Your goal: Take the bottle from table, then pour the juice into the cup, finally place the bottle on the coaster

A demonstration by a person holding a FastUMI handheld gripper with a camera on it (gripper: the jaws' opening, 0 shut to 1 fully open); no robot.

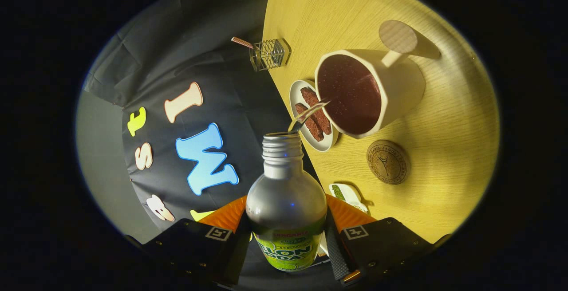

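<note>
The tongs (287, 233) pinch the bottle (286, 202) by its lower body, one finger on each side. The bottle is tipped, its long axis running straight ahead, mouth toward the cup (368, 91), and a thin stream arcs into it. The coaster (387, 161) lies on the tabletop (448, 149) just beside the cup, ahead and to one side of the bottle's mouth.

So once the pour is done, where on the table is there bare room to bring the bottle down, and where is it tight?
The gripper is shut on the bottle, which is pouring into the cup. Bare wood lies beyond the coaster, away from the fingers, and past the cup's handle. The coaster itself is bare. It is crowded where the small plate touches the cup, and near the wire rack.
</note>
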